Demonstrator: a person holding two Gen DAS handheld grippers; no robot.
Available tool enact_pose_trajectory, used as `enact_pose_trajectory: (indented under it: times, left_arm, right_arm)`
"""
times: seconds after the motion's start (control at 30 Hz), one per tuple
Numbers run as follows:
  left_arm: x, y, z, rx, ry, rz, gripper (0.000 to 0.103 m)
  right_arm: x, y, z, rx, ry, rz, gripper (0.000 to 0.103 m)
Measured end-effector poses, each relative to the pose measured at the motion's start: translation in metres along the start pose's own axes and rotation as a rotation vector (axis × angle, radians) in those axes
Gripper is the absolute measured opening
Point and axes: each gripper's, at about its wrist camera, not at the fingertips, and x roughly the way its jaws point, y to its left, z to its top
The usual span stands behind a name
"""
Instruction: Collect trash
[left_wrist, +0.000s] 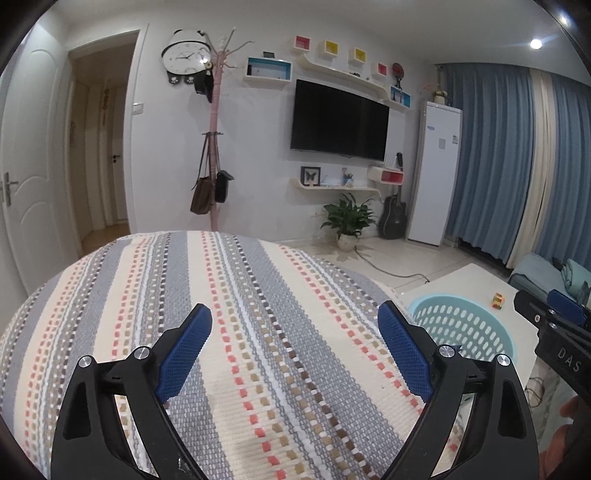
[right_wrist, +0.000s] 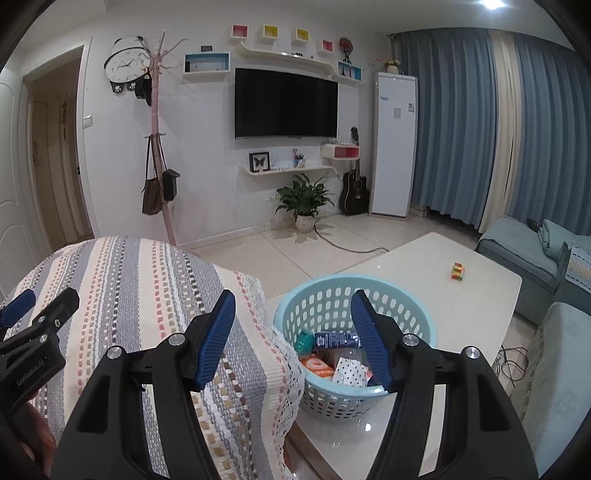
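1. Living room: TV (right_wrist: 286, 104) on far wall, blue curtains (right_wrist: 458, 122) to the right, white worktop (right_wrist: 461, 306) in the middle of the tiled floor.
2. Striped woven cover (left_wrist: 229, 332) drapes something bulky just beside the worktop; no trash visible on it.
3. Light blue basket (right_wrist: 321, 295) sits on the worktop edge nearest the cover, holding trash (right_wrist: 334, 354): a blue pack, an orange wrapper, a dotted paper, a teal item.
4. Left gripper (left_wrist: 295, 350) hovers over the cover, jaws wide apart, nothing held.
5. Right gripper (right_wrist: 293, 339) hangs above the basket rim, jaws spread, nothing held.
6. Small multicoloured cube (right_wrist: 458, 272) sits alone on the worktop, well apart from the basket; can't tell if it counts as trash.
7. Judgement: collecting looks mostly or fully done, no loose trash in view apart from maybe that cube.
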Motion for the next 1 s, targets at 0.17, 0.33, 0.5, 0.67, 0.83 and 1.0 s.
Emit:
enact_pose_trajectory:
  times: [0.17, 0.33, 0.5, 0.67, 0.83, 1.0]
  left_arm:
    - [0.000, -0.001, -0.002, 0.011, 0.009, -0.003, 0.090]
    - [0.002, -0.004, -0.004, 0.017, 0.019, -0.003, 0.090]
    - [0.002, -0.005, -0.004, 0.015, 0.027, 0.007, 0.090]
    - [0.002, -0.006, -0.005, 0.025, 0.032, 0.017, 0.091]
    - [0.001, -0.011, -0.005, 0.038, 0.030, 0.026, 0.091]
    - [-0.001, -0.013, -0.005, 0.045, 0.029, 0.024, 0.092]
  right_arm:
    - [0.009, -0.001, -0.007, -0.001, 0.042, -0.011, 0.061]
    - [0.014, -0.003, -0.014, -0.002, 0.057, -0.026, 0.061]
    - [0.017, -0.005, -0.018, 0.002, 0.065, -0.024, 0.061]
    - [0.018, -0.004, -0.019, 0.004, 0.076, -0.016, 0.061]
    - [0.020, -0.005, -0.020, 0.009, 0.080, -0.020, 0.062]
    - [0.020, -0.006, -0.021, 0.012, 0.084, -0.021, 0.062]
